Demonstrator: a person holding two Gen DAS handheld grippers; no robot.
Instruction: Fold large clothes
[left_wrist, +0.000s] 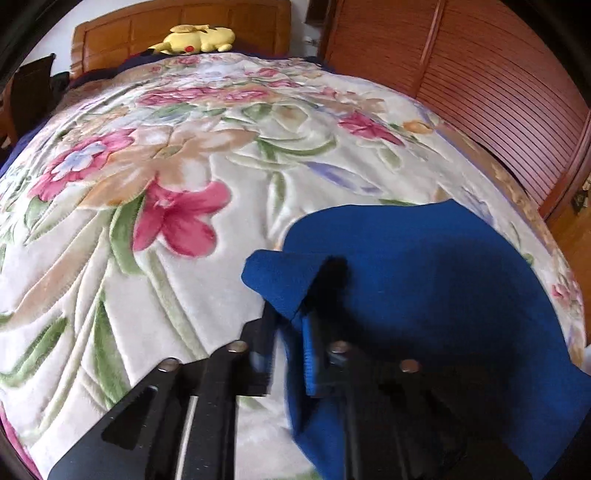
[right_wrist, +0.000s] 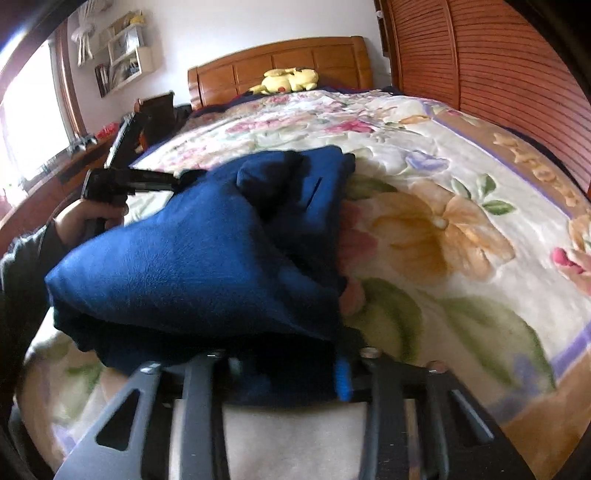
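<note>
Garment (left_wrist: 424, 280) on blanket (left_wrist: 184, 295), lower right of left wrist frame. Left gripper (left_wrist: 291, 325) at bottom centre, garment edge between fingers. Plush toy (left_wrist: 199, 38) at top, before headboard (left_wrist: 177, 29). Slatted doors (left_wrist: 480, 74) upper right, beside bed.

Right wrist frame: garment centre-left, right gripper (right_wrist: 288, 373) below, hand (right_wrist: 88, 218) at left edge.

wooden headboard (right_wrist: 280, 62), louvred wardrobe doors (left_wrist: 491, 74), bright window (right_wrist: 29, 122)
</note>
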